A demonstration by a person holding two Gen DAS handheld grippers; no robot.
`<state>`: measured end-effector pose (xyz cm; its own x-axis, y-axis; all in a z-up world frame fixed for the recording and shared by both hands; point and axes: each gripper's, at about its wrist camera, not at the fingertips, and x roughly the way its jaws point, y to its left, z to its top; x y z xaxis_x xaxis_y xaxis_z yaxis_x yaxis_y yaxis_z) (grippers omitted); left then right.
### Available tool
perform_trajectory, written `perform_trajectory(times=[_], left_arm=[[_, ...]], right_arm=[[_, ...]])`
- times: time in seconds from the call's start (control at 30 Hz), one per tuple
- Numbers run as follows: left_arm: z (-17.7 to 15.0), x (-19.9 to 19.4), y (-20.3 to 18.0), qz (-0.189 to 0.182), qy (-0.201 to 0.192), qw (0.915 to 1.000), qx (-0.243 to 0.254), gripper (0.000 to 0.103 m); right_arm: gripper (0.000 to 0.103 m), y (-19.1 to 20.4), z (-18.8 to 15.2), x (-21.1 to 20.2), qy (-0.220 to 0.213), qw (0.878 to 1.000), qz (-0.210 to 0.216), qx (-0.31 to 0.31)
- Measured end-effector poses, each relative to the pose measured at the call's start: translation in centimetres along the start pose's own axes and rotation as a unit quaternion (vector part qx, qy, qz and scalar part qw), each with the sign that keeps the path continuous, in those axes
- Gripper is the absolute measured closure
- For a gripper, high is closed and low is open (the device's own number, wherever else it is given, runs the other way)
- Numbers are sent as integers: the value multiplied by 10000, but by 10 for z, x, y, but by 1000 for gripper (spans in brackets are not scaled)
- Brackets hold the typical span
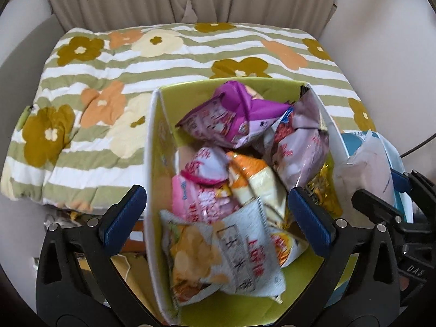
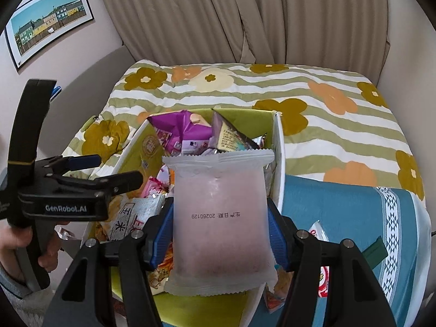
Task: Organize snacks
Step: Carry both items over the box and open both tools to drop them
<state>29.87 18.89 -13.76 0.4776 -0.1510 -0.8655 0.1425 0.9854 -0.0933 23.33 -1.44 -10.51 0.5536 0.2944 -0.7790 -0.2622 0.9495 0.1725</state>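
A white box with a green inside (image 1: 153, 147) holds several snack packets, among them a purple one (image 1: 239, 109) and a white chips bag (image 1: 234, 248). My left gripper (image 1: 218, 215) hangs open above it. One of its fingers is outside the box's left wall and the other is over the packets, with nothing pinched. In the right wrist view my right gripper (image 2: 220, 234) is shut on a pale pink translucent packet (image 2: 218, 204), held upright over the box (image 2: 279, 163). The left gripper (image 2: 117, 169) shows at the left, in a person's hand.
A teal patterned container (image 2: 354, 212) with a red-and-white packet (image 2: 323, 248) in it stands right of the box. Both rest by a floral striped quilt (image 2: 313, 125). Beige curtains (image 2: 218, 13) hang behind, and a framed picture (image 2: 49, 24) is on the left wall.
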Motion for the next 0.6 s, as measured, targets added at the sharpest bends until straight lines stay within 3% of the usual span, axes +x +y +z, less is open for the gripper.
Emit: perform_trajectory(times=[0.13,0.17,0.27,0.6], left_arm=[[-10,-6,9,32,-75,9999,-114,0],[-13,-7,11,58,-82,9999,-128,0],[-21,-6,18,81,-38,9998,-168,0],[-40,-9,18,79,28,9997,-237,0]], right_arm=[[44,9,-4,9,203,9997,109,-78],[39,11,-8,12,295,9994,156,-90],[3,13,-20,18,315,9989,323,-94],[3,13,-35,9,155,9997,149,-99]])
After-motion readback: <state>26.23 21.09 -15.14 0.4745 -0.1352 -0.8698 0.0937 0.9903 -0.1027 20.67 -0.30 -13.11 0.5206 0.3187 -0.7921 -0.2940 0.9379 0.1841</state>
